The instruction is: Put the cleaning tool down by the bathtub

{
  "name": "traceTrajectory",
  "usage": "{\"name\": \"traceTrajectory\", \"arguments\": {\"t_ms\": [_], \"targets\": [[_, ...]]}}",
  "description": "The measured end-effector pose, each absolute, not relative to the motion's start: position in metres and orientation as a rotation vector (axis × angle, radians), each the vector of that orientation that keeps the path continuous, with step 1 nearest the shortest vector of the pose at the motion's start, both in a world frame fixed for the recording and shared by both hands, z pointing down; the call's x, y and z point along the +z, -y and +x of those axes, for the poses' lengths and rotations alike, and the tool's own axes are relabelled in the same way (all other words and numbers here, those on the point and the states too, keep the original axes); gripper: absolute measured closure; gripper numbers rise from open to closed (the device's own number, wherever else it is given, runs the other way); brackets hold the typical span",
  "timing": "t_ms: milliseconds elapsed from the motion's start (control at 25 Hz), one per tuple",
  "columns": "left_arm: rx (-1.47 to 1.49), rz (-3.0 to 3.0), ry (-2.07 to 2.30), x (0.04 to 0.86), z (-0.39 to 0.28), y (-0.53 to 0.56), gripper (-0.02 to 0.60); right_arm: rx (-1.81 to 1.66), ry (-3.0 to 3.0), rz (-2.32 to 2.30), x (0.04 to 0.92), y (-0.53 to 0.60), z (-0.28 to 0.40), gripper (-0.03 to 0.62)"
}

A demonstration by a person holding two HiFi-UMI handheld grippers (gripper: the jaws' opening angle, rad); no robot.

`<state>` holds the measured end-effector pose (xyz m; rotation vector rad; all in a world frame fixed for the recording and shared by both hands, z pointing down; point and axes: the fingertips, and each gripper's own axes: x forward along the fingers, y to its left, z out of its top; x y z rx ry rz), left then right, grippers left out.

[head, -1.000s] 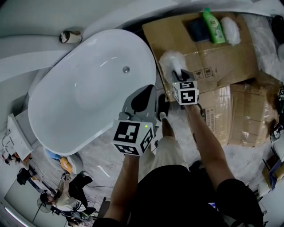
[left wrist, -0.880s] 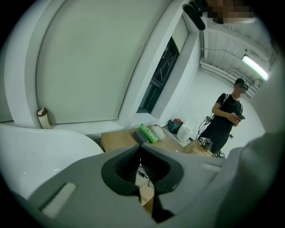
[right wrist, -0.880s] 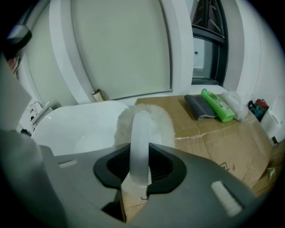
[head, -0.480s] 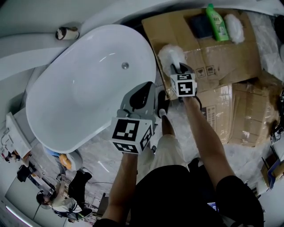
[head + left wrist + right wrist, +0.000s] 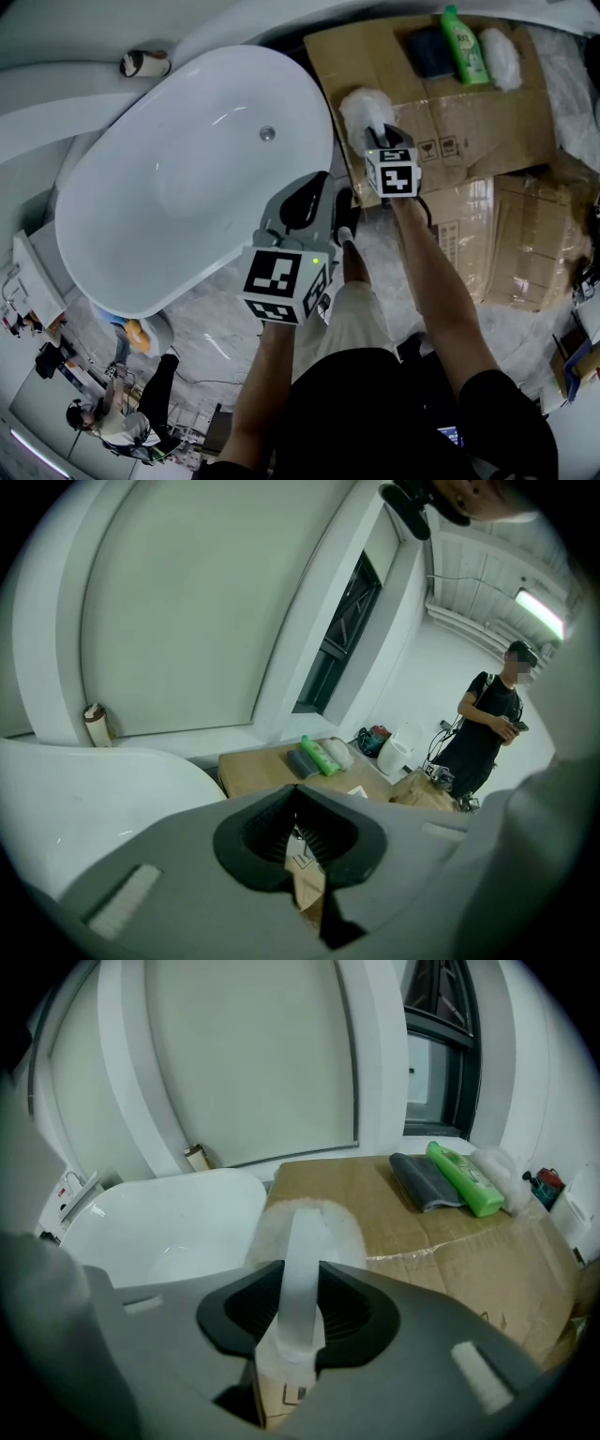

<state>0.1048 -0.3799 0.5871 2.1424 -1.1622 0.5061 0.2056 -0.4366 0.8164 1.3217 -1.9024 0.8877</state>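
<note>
The cleaning tool (image 5: pixel 364 114) has a white fluffy head and a flat white handle (image 5: pixel 302 1279). My right gripper (image 5: pixel 380 142) is shut on that handle, and the fluffy head (image 5: pixel 309 1227) sits at the near edge of the cardboard (image 5: pixel 469 103), right beside the white bathtub (image 5: pixel 187 187). The tub (image 5: pixel 159 1222) lies just left of the tool. My left gripper (image 5: pixel 305 192) hovers over the tub's right rim, shut, with nothing between its jaws (image 5: pixel 295 841).
On the far part of the cardboard lie a green bottle (image 5: pixel 466 47), a dark folded cloth (image 5: pixel 429 52) and a white fluffy pad (image 5: pixel 502 45). A small roll (image 5: pixel 143 64) stands on the ledge behind the tub. A person (image 5: pixel 487 733) stands at the right.
Almost nothing differs: both grippers keep their places and the tool's head stays at the cardboard's edge by the tub. Only the head view has shifted a little.
</note>
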Motion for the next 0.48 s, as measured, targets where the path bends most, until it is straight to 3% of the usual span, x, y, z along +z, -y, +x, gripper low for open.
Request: {"name": "traceTrajectory", "arguments": {"t_ms": [480], "targets": [[0.513,2.135,1.188,0.588,0.087,0.37,0.581,0.809,1.91,1.369,0.805,0.432,0.213,0.491]]}}
